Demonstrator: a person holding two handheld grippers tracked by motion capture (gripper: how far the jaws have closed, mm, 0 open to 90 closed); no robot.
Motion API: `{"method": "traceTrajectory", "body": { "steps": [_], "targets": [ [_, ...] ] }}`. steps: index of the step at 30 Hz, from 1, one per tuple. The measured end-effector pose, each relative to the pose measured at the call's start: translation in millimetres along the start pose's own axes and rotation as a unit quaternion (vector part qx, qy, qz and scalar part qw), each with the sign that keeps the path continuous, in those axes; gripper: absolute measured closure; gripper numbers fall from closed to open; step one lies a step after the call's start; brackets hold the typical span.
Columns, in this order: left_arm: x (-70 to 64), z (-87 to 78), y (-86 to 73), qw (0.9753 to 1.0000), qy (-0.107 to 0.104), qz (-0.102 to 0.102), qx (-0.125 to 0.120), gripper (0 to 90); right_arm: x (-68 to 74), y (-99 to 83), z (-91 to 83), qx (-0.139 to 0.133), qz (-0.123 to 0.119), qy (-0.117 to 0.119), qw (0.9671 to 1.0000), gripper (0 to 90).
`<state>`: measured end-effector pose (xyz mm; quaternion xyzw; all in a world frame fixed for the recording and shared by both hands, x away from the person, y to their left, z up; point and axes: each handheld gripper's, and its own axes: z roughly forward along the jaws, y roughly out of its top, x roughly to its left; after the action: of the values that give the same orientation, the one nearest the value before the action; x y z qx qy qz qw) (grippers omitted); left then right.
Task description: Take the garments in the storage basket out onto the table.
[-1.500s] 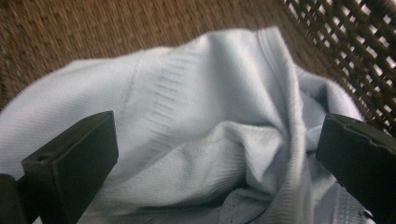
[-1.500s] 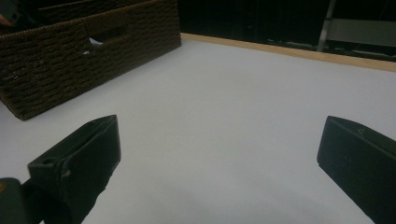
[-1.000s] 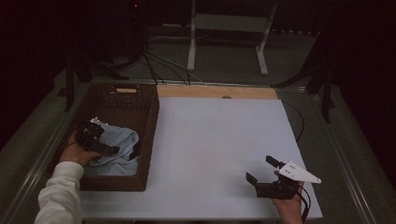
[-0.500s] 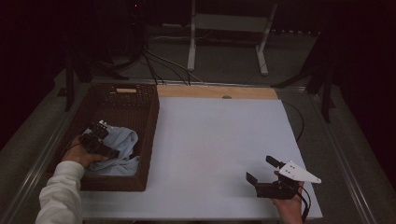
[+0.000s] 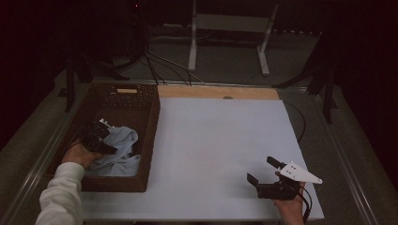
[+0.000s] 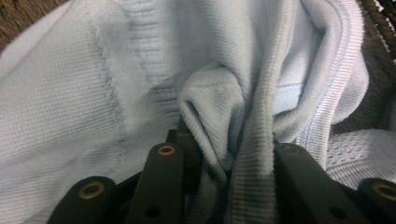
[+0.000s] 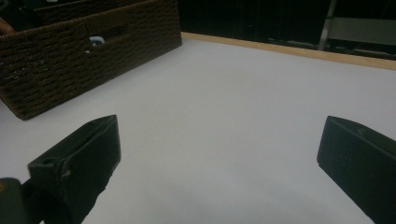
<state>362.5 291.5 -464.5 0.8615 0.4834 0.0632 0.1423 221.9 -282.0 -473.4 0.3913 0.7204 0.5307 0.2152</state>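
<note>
While the pale blue garment (image 5: 118,152) lies crumpled in the near half of the brown wicker basket (image 5: 149,136), at the left of the high view, the job of getting it out looks barely begun: the cloth is gripped but not lifted clear, and nothing lies on the white table top (image 5: 216,140). Left gripper (image 5: 96,137), in the person's left hand (image 5: 80,154), sits down inside the basket with its jaws drawn close on a ribbed fold; in the left gripper view that fold (image 6: 233,140) bunches up between the two black jaws at bottom centre, so the hold seems firm, though how much cloth is caught behind the fold is hard to tell. Right gripper (image 5: 264,171) waits low at the lower right of the high view, just above the table, jaws spread wide and holding nothing; the right gripper view shows bare white surface between them and the basket's woven side at upper left. Left to do, by my reading: lift, carry over the rim, lay out on the table. Count: one garment as far as the dim light allows, one basket, two grippers, one table top.
</note>
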Motion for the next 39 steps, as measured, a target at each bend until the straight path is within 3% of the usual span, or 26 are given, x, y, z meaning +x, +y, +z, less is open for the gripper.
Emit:
{"method": "traceTrajectory", "body": {
  "steps": [6, 16, 22, 29, 39],
  "targets": [
    [2.8, -8.1, -0.8, 0.9995, -0.008, -0.015, -0.026, 76.5, -0.2, 0.0, 0.1, 0.0, 0.001, 0.0, 1.0, 0.0],
    [-0.6, -28.3, 3.6, 0.9968, -0.008, -0.022, -0.076, 76.5, -1.1, -0.1, -0.4, -0.002, 0.003, -0.001, 1.0, 0.0],
    [-3.0, -46.4, 6.0, 0.9916, -0.009, -0.033, -0.125, 76.5, -0.8, 0.0, -0.5, -0.002, 0.002, 0.0, 1.0, 0.0],
    [-10.0, -55.9, 11.3, 0.9893, -0.006, -0.017, -0.144, 76.4, -0.9, 0.0, -0.9, -0.002, 0.004, 0.0, 1.0, 0.0],
    [-15.8, -70.9, 14.8, 0.9829, -0.013, -0.016, -0.183, 76.4, -1.2, 0.0, -1.0, -0.003, 0.004, 0.0, 1.0, 0.0]
  ]
}}
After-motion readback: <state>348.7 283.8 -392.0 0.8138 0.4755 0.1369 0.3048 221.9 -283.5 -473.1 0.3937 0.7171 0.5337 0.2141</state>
